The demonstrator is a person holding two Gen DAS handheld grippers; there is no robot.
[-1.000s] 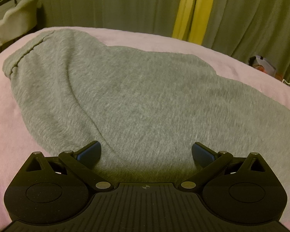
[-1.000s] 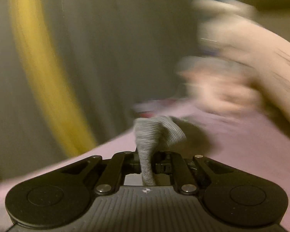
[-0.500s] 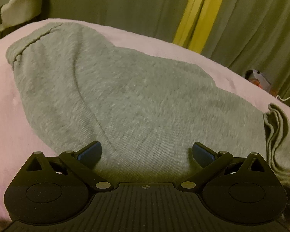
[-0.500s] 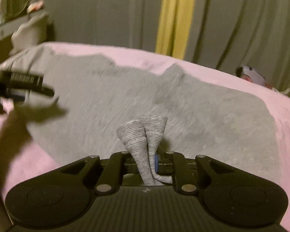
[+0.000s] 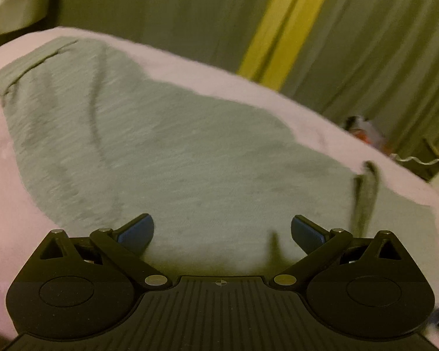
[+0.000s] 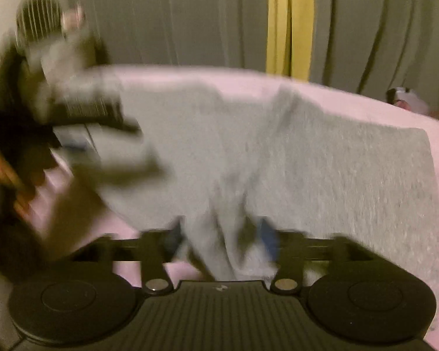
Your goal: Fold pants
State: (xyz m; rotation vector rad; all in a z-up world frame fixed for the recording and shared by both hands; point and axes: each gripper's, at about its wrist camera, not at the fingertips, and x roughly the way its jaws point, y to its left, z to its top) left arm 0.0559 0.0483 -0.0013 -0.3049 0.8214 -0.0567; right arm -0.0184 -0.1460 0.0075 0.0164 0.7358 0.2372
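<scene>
My left gripper (image 5: 221, 229) is spread wide, its blue pads (image 5: 137, 229) apart and holding nothing, poised just above the near edge of the grey pants (image 5: 172, 152). My right gripper (image 6: 222, 238) is blurred by motion; its blue-padded fingers (image 6: 267, 238) stand apart on either side of a bunched ridge of the pants' fabric (image 6: 219, 251), and I cannot tell whether they touch it.

The pants lie spread across the pink bedcover (image 5: 11, 210), filling most of its middle. In the left wrist view the ribbed end sits at the far left, and a small upright fold of cloth (image 5: 365, 181) rises at the right. In the right wrist view my other gripper (image 6: 82, 111) shows as a dark smear at the left, over the pants' left part.

Beyond the bed hang grey-green curtains (image 5: 161, 8) with a yellow strip (image 5: 286, 20) between them.
</scene>
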